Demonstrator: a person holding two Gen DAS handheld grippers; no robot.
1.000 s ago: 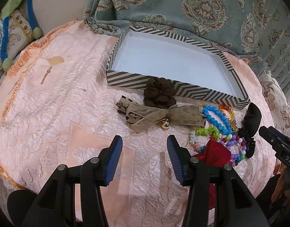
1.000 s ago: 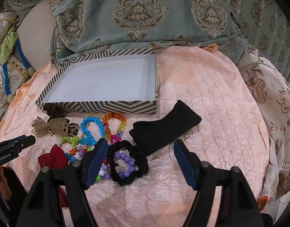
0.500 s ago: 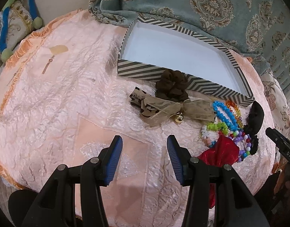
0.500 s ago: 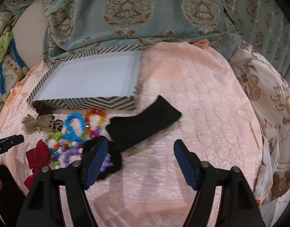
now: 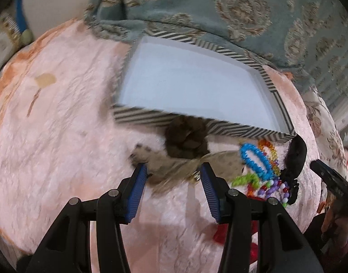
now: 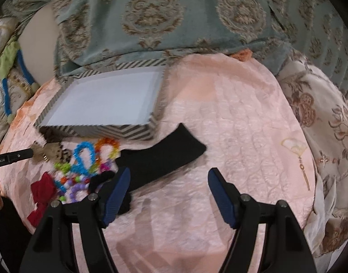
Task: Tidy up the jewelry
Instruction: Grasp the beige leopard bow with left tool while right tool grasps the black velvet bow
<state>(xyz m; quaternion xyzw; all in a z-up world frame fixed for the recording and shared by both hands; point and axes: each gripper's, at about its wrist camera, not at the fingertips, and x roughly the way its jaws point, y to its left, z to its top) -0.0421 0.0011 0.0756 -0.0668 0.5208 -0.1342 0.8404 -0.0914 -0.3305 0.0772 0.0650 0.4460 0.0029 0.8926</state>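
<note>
On the pink bedspread (image 5: 60, 136), left gripper (image 5: 174, 170) fingers spread around the bow (image 5: 174, 166).

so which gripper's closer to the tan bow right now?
Left. The left gripper is open right at the tan bow; the right gripper is open near the black band, well off to its right.

Black plastic left gripper (image 5: 174, 170) and right gripper (image 6: 168, 173), ribbed blue pads, silver screws.

Both grippers' jaws spread wide.
</note>
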